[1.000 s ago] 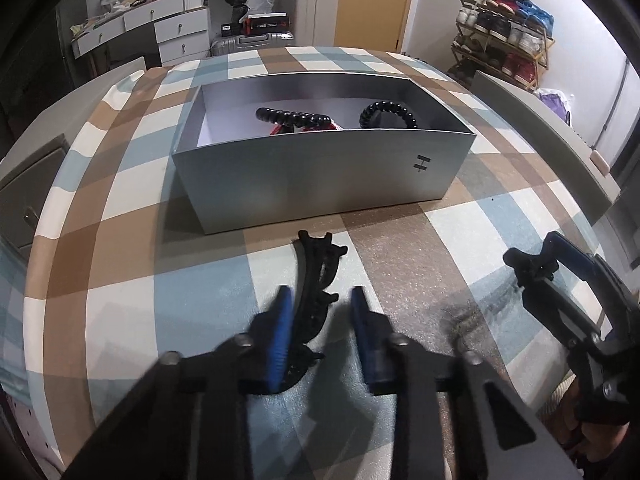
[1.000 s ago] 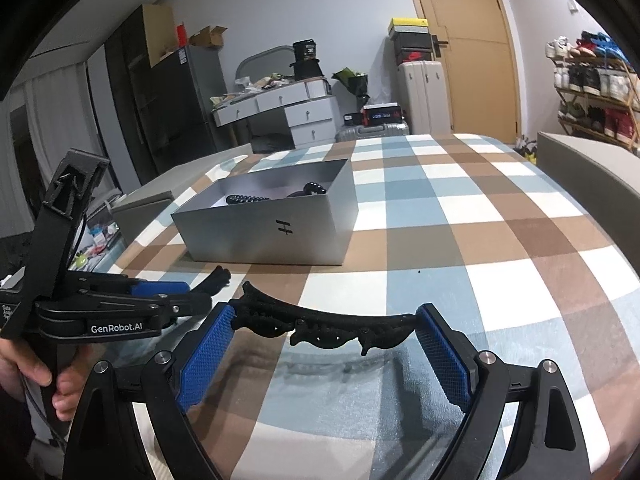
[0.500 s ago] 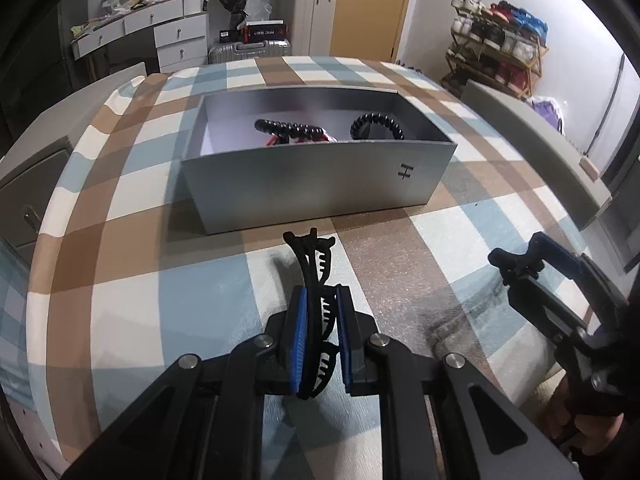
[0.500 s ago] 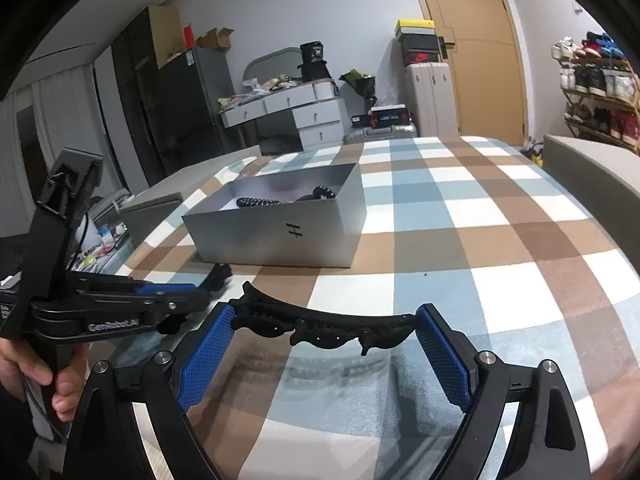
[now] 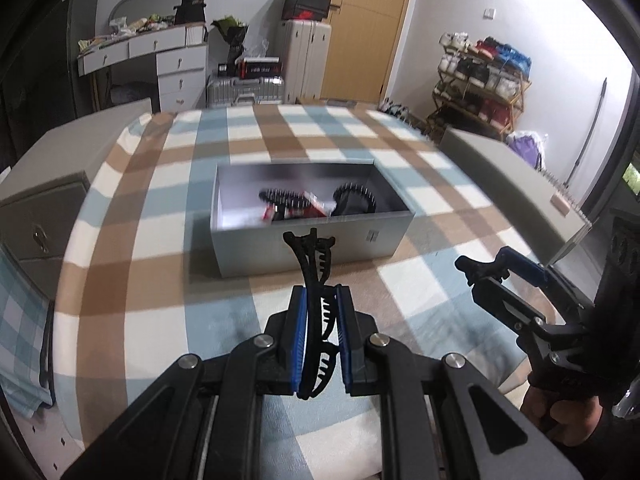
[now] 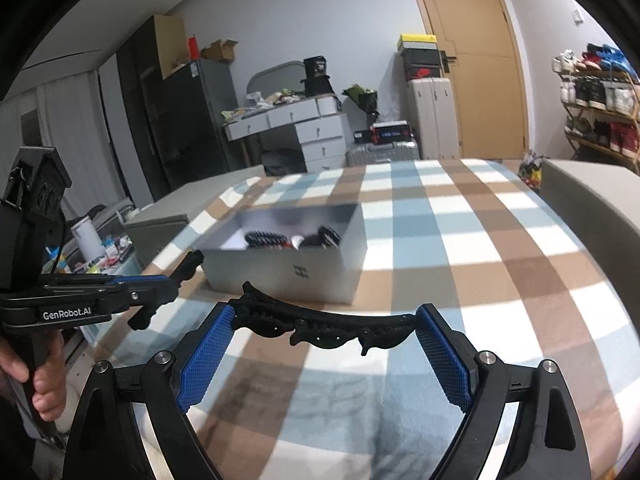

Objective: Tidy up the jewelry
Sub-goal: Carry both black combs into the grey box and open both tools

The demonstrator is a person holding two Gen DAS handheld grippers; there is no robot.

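My left gripper [image 5: 322, 292] is shut on a black hair clip [image 5: 314, 256], held upright above the checked blanket, with its tip just before the near wall of the silver box [image 5: 256, 248]. In the box lie black beaded bracelets [image 5: 280, 196] and something red. My right gripper [image 6: 326, 312] stands wide, its blue pads pressing on the two ends of a second black hair clip [image 6: 320, 330], held crosswise off the blanket. The silver box [image 6: 280, 276] sits just beyond it. In the right wrist view the left gripper [image 6: 176, 280] shows at the left, held by a hand.
The checked blanket [image 5: 160, 280] covers a broad surface with grey padded sides [image 5: 500, 160]. Behind stand a white dresser [image 5: 176, 68], suitcases [image 5: 308, 64], a door and a shoe rack [image 5: 480, 80]. A cluttered side table [image 6: 92, 248] is at the left.
The left jaws closed on the hair clip that lay on the blanket and lifted it. Both grippers rose with their clips, so the box now looks farther below.
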